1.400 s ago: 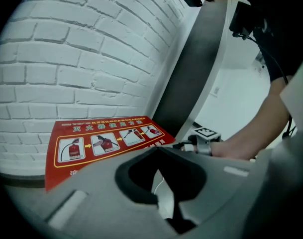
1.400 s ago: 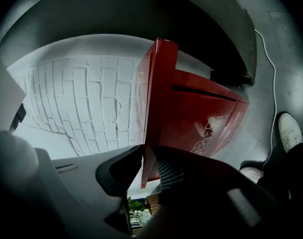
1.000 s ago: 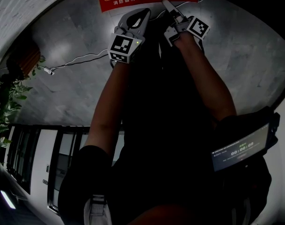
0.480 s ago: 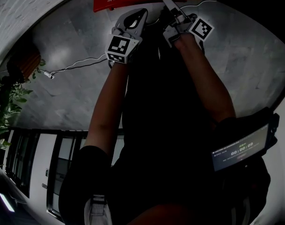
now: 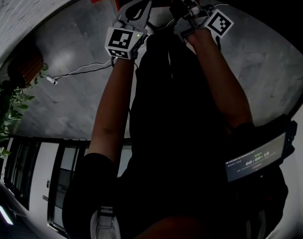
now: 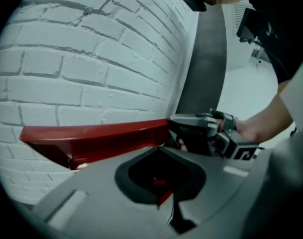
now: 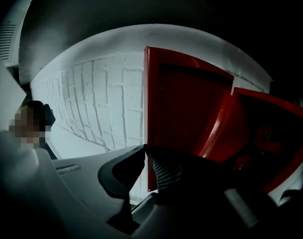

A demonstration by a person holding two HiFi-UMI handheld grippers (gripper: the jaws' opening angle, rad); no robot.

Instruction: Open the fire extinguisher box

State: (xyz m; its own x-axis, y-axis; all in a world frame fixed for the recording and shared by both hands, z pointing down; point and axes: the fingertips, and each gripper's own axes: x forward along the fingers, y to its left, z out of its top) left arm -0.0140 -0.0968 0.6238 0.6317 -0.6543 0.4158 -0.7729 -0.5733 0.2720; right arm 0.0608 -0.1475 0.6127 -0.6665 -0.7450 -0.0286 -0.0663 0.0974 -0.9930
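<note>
**Fire extinguisher box** (image 7: 270, 133): red, set against a white brick wall (image 6: 91, 59), straight ahead of the person at the top edge of the head view. Its door (image 7: 181, 113) stands swung out from the cabinet. Dim red shapes show inside the box and cannot be identified.

**Right gripper** (image 7: 147, 158): closed on the free vertical edge of the door, with the grey jaw on one side and the ribbed pad (image 7: 165, 176) on the other. The left gripper view agrees: this gripper sits at the end of the door, which is seen edge-on.

**Left gripper** (image 6: 159, 151): jaw tips touch each other, with a dark hollow behind them. A small red patch shows through that hollow, and its nature is unclear. The tips lie just below the door's edge, near the right gripper.

**Surroundings**: the floor (image 5: 66, 54) is grey and marbled, and a thin white cable (image 5: 81, 67) runs across it. A green plant (image 5: 4, 108) stands at the left of the head view. A lit screen (image 5: 253, 158) at the person's right side reads 00:00:10.
</note>
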